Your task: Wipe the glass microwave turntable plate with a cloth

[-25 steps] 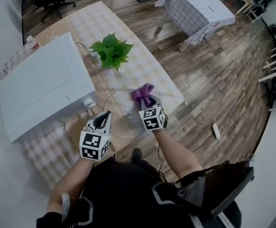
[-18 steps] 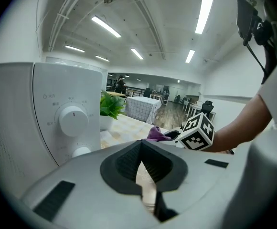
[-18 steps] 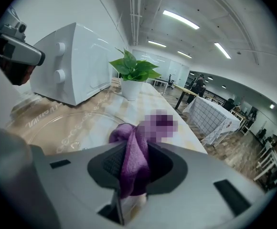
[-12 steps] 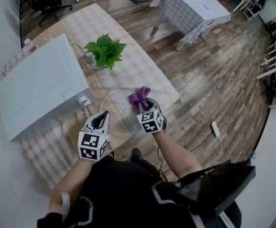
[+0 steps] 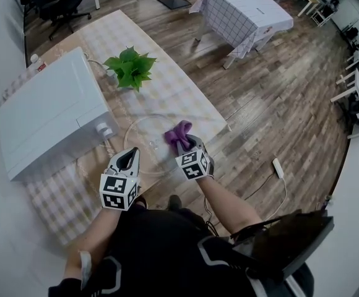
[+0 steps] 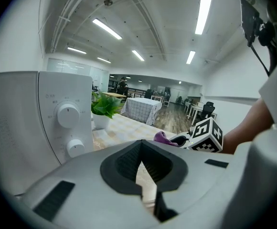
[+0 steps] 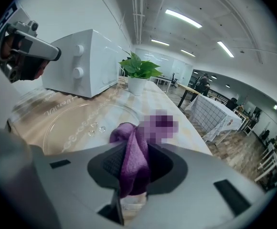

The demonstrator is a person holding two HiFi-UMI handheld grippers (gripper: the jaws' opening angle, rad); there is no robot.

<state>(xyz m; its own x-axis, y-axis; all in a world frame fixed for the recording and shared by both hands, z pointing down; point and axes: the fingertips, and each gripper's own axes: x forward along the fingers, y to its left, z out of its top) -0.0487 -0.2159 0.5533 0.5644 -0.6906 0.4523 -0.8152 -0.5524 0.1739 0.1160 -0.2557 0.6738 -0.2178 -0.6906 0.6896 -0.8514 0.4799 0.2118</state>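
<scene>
Since a second ago the right tongs (image 5: 185,143) and the purple cloth (image 5: 178,130) they carry have slid a little toward the person. They moved along the side of the glass plate (image 5: 141,132) that lies away from the microwave (image 5: 52,119). The left tongs (image 5: 130,154) have kept their place, just off the microwave's knob corner.

The right tongs are clamped on the cloth. In the right gripper view a fold of it stands pinched between both dark pads. The rest bunches out past the tips, over the plate's rim on the side far from the microwave.

The left tongs are drawn in to a narrow slit. The left gripper view shows only a pale surface through that slit, and I cannot tell whether they nip the plate's rim. Their tips sit at the plate's edge on the side nearest the microwave's knobs (image 6: 68,116).

The plate lies flat on the checked desk (image 5: 167,94), just beside the microwave's front at its knob end. The small raised bumps of its hub show through the glass in the right gripper view. A potted plant (image 5: 129,67) also stands on the desk beside the microwave's front, apart from the plate and farther from the person.
</scene>
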